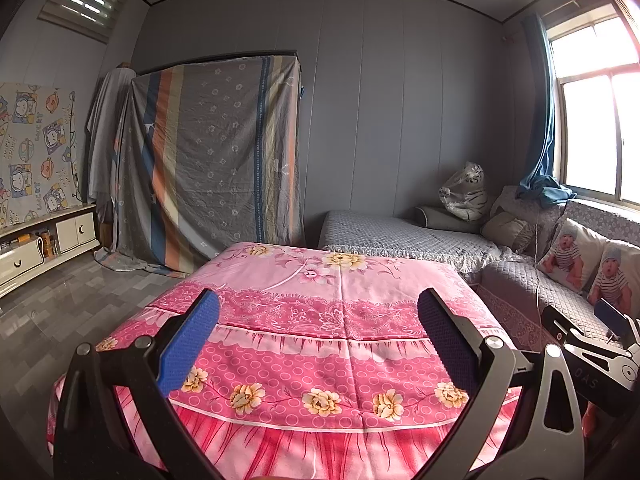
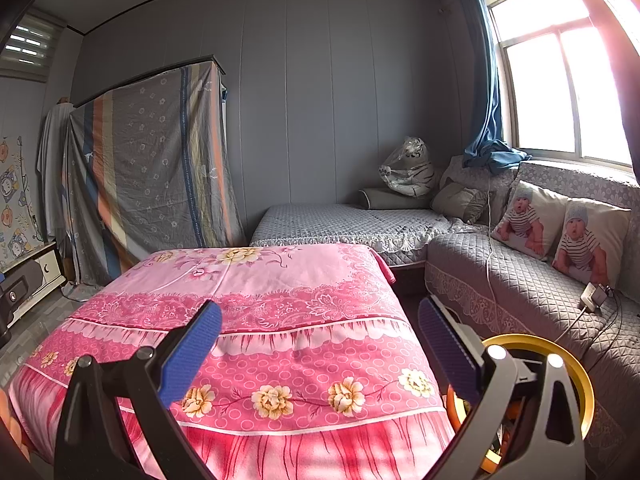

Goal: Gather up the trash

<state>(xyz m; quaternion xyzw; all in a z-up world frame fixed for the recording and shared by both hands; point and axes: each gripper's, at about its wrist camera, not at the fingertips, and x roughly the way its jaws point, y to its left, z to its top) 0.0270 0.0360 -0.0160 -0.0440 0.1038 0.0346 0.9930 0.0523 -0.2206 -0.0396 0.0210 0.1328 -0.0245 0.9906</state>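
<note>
My left gripper (image 1: 318, 334) is open and empty, held above the near edge of a table covered with a pink floral cloth (image 1: 320, 300). My right gripper (image 2: 320, 338) is open and empty above the same cloth (image 2: 248, 300); it also shows at the right edge of the left wrist view (image 1: 600, 332). A round bin with a yellow rim (image 2: 576, 364) stands on the floor to the right of the table, behind my right finger; orange shows inside it. I see no loose trash on the cloth.
A grey quilted L-shaped sofa (image 2: 520, 280) runs along the right, with baby-print pillows (image 2: 560, 232), a charger and cables (image 2: 592, 296) and a wrapped plush tiger (image 2: 408, 172). A sheet-draped wardrobe (image 1: 212, 160) stands at the back. A white low cabinet (image 1: 44, 244) is at left.
</note>
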